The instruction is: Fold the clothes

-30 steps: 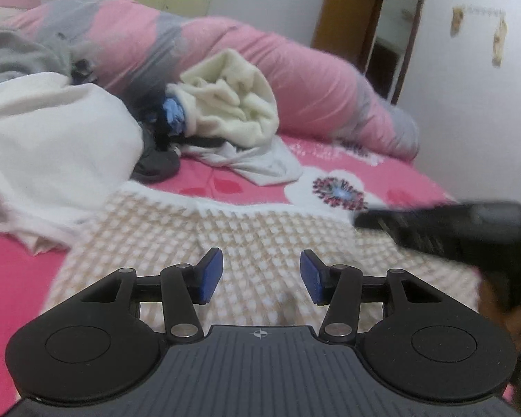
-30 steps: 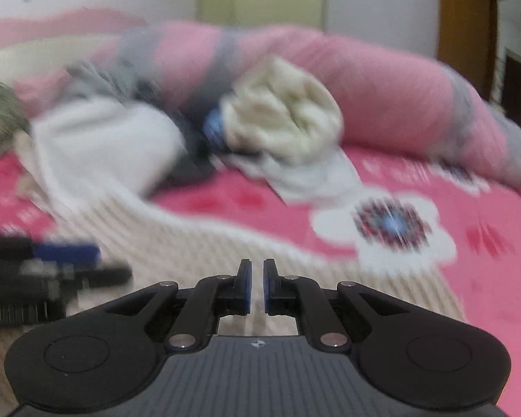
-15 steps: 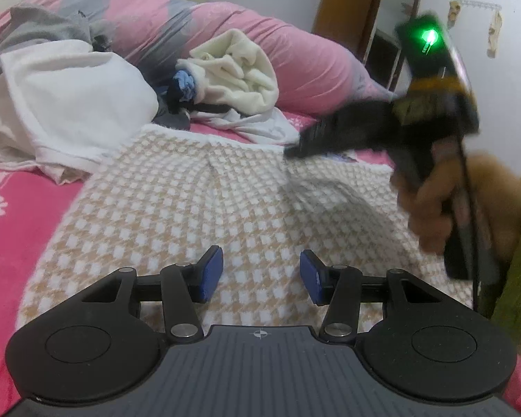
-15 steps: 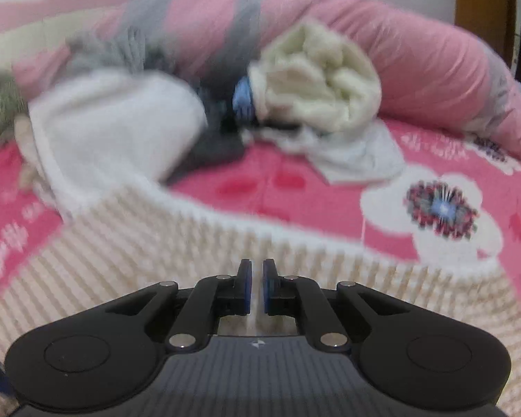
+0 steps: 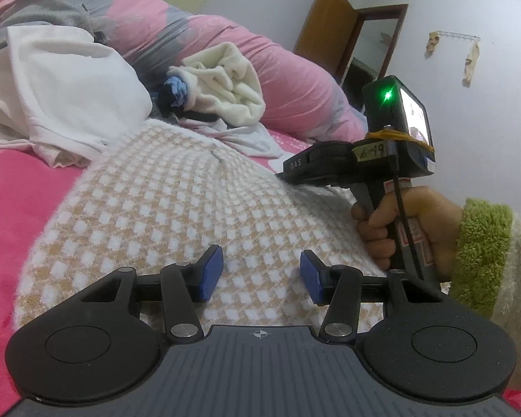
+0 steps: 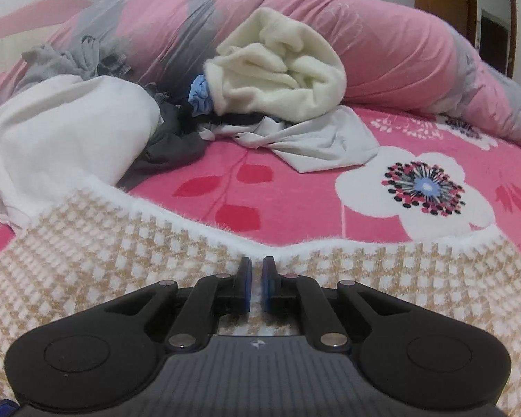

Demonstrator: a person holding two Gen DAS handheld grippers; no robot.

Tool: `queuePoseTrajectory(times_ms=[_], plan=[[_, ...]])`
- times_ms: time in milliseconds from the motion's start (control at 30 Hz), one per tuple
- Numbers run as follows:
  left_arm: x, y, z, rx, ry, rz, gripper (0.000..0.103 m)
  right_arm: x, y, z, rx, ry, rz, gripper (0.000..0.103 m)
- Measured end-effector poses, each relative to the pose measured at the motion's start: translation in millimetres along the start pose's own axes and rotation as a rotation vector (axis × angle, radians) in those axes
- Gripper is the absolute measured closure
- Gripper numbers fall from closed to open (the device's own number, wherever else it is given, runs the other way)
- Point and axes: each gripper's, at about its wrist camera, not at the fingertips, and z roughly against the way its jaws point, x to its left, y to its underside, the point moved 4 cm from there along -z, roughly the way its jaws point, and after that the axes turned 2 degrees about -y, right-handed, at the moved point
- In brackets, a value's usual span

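Left wrist view: mounted behind the left gripper (image 5: 260, 272), looking forward along its fingers, low and close over the checked knit garment (image 5: 177, 201), tilted slightly. Ahead and to the right, the right gripper (image 5: 288, 173) seen from its side. Right wrist view: set behind the right gripper (image 6: 256, 283), low and level above the same garment (image 6: 87, 243), facing the rolled duvet (image 6: 382, 45). Shared ahead of both: cream towel (image 5: 232, 83) (image 6: 278, 66), white cloth (image 5: 62, 87) (image 6: 62, 132), pink bed (image 5: 17, 191) (image 6: 295, 187).

left gripper (image 5: 260, 271) gapes over checked sweater (image 5: 177, 208) — right gripper (image 5: 295, 170) alongside.
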Motion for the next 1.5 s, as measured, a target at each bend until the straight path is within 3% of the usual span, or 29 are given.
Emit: queuePoseTrajectory(times_ms=[200, 967, 1100, 1200, 1300, 1433, 1500], plan=[[4, 0, 0, -0.021, 0.018, 0.026, 0.053, -1, 0, 0, -0.013, -0.005, -0.015, 0.097], [-15, 4, -3, -0.001, -0.129, -0.056, 0.053, -10, 5, 2, -0.037, -0.056, -0.072, 0.097], [-17, 0, 2, 0.005, -0.122, -0.061, 0.053, -9, -1, 3, -0.013, -0.060, -0.056, 0.097], [-19, -3, 7, 0.009, -0.117, -0.063, 0.053, -9, -19, 19, 0.031, -0.090, -0.037, 0.092], [-21, -6, 11, 0.013, -0.111, -0.066, 0.053, -16, -26, 60, 0.007, -0.185, -0.084, 0.088], [-23, -10, 17, 0.019, -0.103, -0.070, 0.053, -11, -8, 104, -0.014, -0.243, 0.001, 0.087], [-24, -12, 19, 0.022, -0.100, -0.072, 0.053, -9, 17, 94, 0.045, -0.190, 0.054, 0.087]])
